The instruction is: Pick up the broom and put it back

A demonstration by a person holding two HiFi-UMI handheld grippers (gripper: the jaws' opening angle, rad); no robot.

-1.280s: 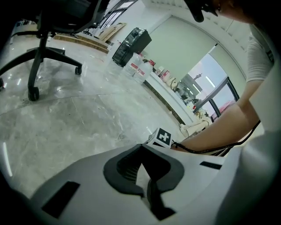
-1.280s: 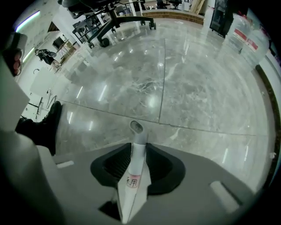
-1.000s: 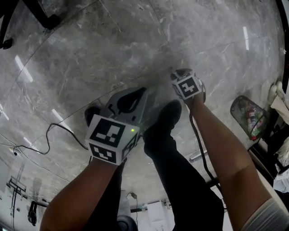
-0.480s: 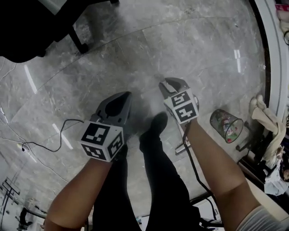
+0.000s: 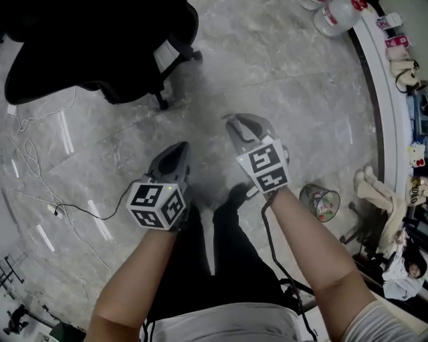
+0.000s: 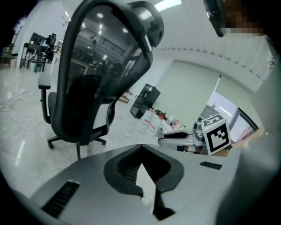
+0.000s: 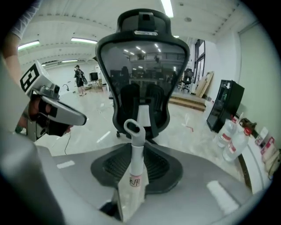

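Observation:
The broom's handle (image 7: pixel 133 169), a white shaft with a grey loop at its end and a small label, stands up between the jaws of my right gripper (image 7: pixel 133 151). Those jaws have just been closing and press on it. The brush end is out of sight. In the head view the right gripper (image 5: pixel 235 124) is raised over the grey floor, and the handle cannot be made out there. My left gripper (image 5: pixel 177 152) hangs beside it, a little lower and to the left. Its jaws (image 6: pixel 140 151) meet at the tips with nothing between them.
A black mesh office chair (image 5: pixel 100 47) stands just ahead and to the left, large in both gripper views (image 7: pixel 140 74). A wire waste bin (image 5: pixel 319 202) sits at the right. Cables (image 5: pixel 40 167) trail over the marble floor at the left. Water bottles (image 5: pixel 334 17) stand by the white ledge.
Both grippers have come up from near the floor and now point more level. The head view has swung so that the chair, the ledge and the bottles show.

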